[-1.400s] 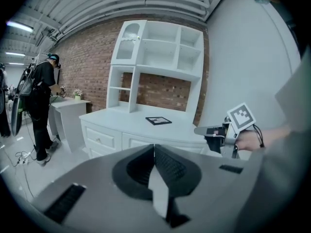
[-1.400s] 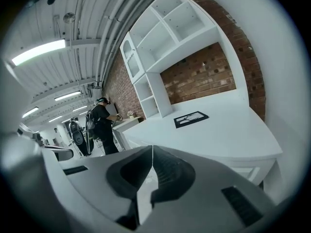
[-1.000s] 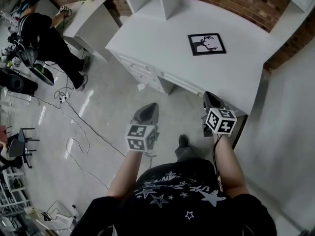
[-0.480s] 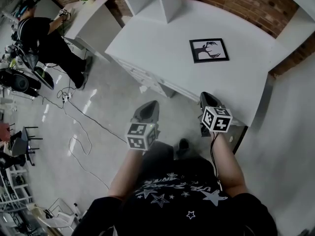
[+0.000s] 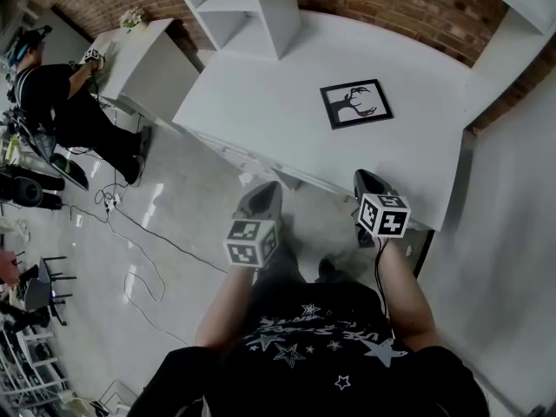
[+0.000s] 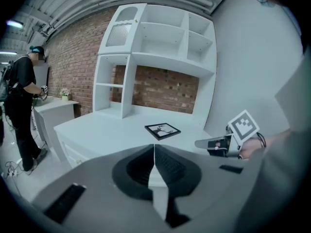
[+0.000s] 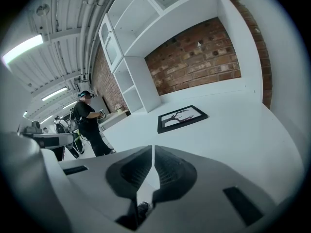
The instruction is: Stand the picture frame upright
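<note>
White desk (image 5: 261, 111): we see it set against a brick wall (image 5: 408, 7), with a white shelf unit (image 5: 252, 7) standing on its far left part.
Picture frame (image 5: 355, 103): black, lying flat and face up on the desk's far right part; it shows a dark antler-like shape on white. Nothing touches it.
Left gripper (image 5: 263, 191): we hold it over the floor just in front of the desk, jaws pressed together with nothing between them.
Right gripper (image 5: 368, 179): its tip is at the desk's near edge, well apart from the frame; jaws likewise closed and empty.
Other person (image 5: 52, 102): dressed in black, standing far left at 1 small white side table (image 5: 143, 55).
Floor (image 5: 191, 198): grey, with loose cables (image 5: 139, 263) at the left.
</note>
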`<state>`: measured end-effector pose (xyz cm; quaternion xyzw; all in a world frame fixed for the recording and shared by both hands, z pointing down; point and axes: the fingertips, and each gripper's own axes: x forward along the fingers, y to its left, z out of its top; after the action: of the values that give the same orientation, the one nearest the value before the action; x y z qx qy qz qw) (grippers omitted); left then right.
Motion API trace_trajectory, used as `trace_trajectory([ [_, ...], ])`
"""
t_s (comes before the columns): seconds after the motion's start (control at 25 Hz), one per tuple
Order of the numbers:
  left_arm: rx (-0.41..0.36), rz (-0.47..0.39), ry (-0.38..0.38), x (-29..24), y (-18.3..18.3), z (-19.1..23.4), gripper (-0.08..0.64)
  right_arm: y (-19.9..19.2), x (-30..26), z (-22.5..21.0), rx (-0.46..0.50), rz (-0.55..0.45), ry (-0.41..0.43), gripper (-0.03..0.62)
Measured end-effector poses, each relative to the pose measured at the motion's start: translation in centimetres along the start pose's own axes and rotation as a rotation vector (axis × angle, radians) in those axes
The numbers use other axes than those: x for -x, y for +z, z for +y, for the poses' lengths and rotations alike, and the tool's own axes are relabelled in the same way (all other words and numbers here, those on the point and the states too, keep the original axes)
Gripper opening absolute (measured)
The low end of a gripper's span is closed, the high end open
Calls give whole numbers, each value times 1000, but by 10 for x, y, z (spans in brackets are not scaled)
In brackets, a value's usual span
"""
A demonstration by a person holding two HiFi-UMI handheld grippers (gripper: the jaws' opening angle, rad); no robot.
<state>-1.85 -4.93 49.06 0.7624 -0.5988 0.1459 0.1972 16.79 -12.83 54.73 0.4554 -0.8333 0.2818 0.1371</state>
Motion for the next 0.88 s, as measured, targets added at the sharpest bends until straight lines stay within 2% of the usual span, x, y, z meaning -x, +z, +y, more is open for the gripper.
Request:
trace_trajectory([
  [0.2,-28,-8,-72,-33,17,16,18,10,-10,-13,-24,-16,-90,17],
  [0.36,-39,9,-124,-54,26,32,18,8,-24,-15,-86,-6,-134,17],
  [0.56,-85,16,-198,-78,50,53,18,25,-45,-19,-173,-25,-203,17],
  [0.88,-127,68,-320,-109,61,85,18,30,-72,-13,-302,-37,-289,17],
])
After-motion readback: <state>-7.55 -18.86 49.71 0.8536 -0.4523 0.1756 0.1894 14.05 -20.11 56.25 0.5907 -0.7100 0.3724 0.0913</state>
